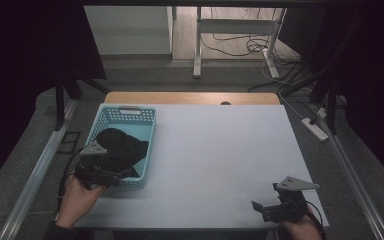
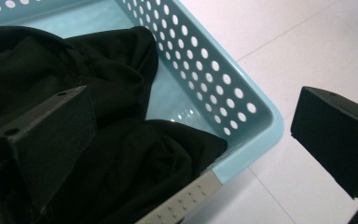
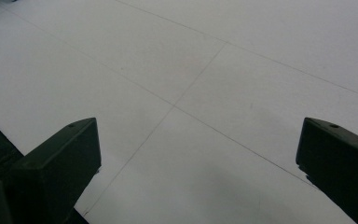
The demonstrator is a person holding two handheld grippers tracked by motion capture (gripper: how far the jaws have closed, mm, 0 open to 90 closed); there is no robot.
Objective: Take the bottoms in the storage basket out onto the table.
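Observation:
A light blue perforated basket (image 1: 149,131) stands on the left part of the white table (image 1: 220,150). A crumpled black cloth (image 1: 121,145) lies inside it. My left gripper (image 1: 124,175) hovers at the basket's near right corner and is open. In the left gripper view its jaws straddle the basket's rim (image 2: 261,121): one jaw is over the black cloth (image 2: 121,70), the other outside over the table. My right gripper (image 1: 258,207) sits low near the table's front right edge. It is open (image 3: 198,135), with bare white tabletop (image 3: 214,70) between its jaws.
A wooden strip (image 1: 190,98) runs along the table's far edge. Metal rails (image 1: 40,165) flank both sides. A power strip (image 1: 316,129) lies on the floor at the right. Desk legs and cables (image 1: 230,40) stand beyond the table. A grey strip (image 2: 182,205) sits on the basket's near rim.

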